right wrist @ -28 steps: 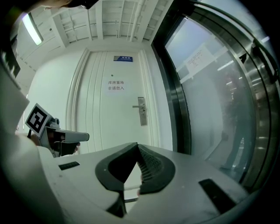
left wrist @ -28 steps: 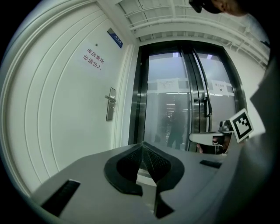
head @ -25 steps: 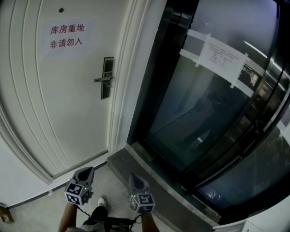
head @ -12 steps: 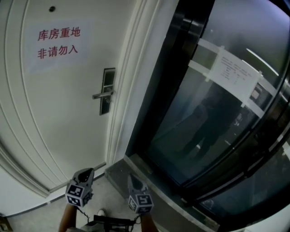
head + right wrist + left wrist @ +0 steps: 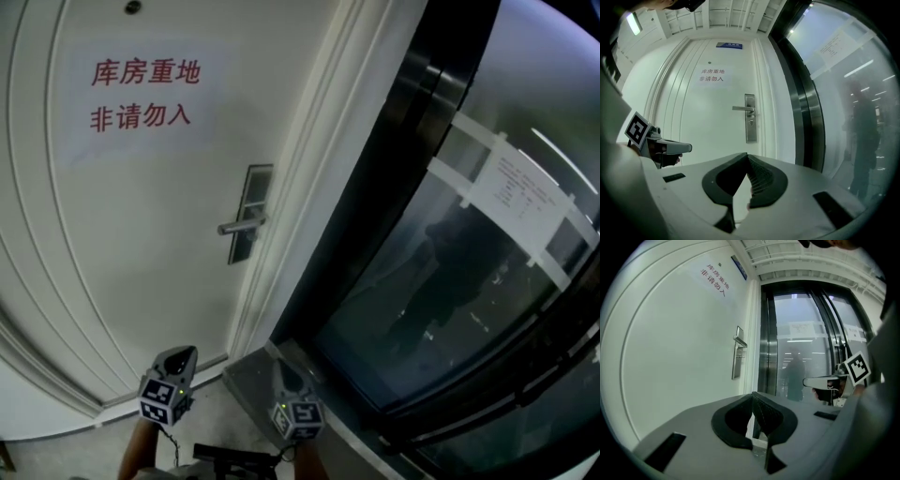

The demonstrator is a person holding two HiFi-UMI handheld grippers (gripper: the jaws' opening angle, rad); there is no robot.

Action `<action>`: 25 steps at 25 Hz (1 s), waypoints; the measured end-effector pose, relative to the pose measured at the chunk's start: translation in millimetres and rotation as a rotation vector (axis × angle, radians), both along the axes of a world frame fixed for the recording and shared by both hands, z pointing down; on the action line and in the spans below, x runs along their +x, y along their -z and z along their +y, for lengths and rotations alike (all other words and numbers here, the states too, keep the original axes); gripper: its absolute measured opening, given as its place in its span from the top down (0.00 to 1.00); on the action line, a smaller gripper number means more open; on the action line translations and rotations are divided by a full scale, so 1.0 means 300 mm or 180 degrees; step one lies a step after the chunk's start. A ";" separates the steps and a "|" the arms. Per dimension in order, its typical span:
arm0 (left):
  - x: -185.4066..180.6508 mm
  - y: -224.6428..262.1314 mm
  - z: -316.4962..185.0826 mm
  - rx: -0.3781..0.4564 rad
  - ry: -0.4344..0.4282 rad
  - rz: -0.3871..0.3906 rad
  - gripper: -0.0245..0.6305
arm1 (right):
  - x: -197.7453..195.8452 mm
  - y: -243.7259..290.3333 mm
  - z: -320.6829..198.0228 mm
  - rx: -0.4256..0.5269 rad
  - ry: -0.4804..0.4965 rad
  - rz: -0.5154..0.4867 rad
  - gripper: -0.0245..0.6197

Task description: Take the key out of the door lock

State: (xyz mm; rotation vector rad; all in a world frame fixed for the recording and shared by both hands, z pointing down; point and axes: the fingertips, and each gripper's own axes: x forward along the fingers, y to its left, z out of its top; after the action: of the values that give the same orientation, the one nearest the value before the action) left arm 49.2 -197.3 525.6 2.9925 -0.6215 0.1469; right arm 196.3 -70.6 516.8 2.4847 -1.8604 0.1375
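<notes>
Approach step. Left gripper point(image 5: 752, 397) and right gripper point(image 5: 746, 157): both jaws closed, nothing between them. The lock plate point(image 5: 750, 124) is well ahead of and above the right jaws, under the door handle point(image 5: 742, 108). The key is too small to make out (presumably in the keyhole). Close in, open the right jaws, square them to the key, then pull straight out.

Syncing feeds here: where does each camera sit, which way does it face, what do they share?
Head view: on the head, down toward the door; left gripper, right gripper below.
Left gripper view: on that gripper, toward door and glass; shut jaws.
Right gripper view: on that gripper, facing the door; shut jaws.
All share the lever handle.
</notes>
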 end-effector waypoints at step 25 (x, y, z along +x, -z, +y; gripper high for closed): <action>0.147 0.028 -0.347 0.0010 0.0924 0.0049 0.95 | 0.311 0.117 -0.518 0.0072 0.0805 0.0377 0.95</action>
State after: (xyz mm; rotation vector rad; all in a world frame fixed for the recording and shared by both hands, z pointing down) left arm 93.1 -301.4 517.3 2.8608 -1.0430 0.1030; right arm 289.6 -226.1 481.7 2.1912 -2.1122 -0.0375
